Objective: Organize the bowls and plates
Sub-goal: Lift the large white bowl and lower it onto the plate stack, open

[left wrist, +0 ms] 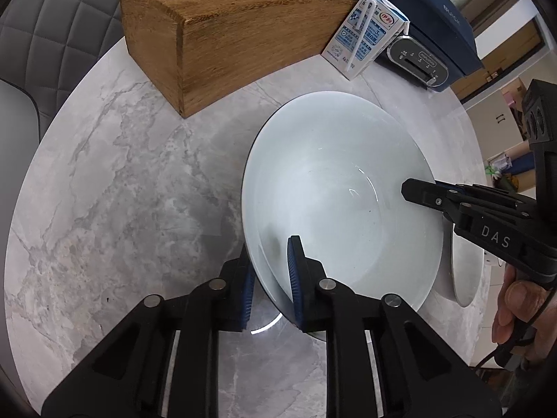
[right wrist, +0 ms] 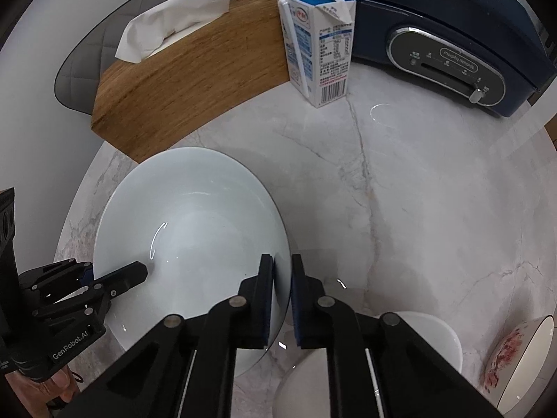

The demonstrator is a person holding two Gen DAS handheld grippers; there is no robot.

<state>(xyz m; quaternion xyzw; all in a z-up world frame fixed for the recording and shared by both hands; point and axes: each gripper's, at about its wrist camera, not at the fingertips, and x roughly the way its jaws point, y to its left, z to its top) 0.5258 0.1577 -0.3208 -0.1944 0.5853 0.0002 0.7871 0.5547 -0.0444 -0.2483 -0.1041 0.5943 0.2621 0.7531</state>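
A large pale deep plate [left wrist: 334,188] is held tilted above the round marble table [left wrist: 122,191]. My left gripper [left wrist: 269,278] is shut on its near rim. My right gripper [right wrist: 282,299] is shut on the opposite rim of the same plate [right wrist: 195,230]; its fingers [left wrist: 428,195] show at the right of the left wrist view. A white bowl [right wrist: 428,341] and a red-patterned bowl [right wrist: 518,351] sit below the right gripper. A grey plate edge [left wrist: 466,271] shows behind the held plate.
A wooden tissue box [left wrist: 222,35], a milk carton [left wrist: 362,35] and a dark blue appliance [right wrist: 452,35] stand at the far side of the table. A grey quilted chair [left wrist: 45,28] is beyond the table's edge.
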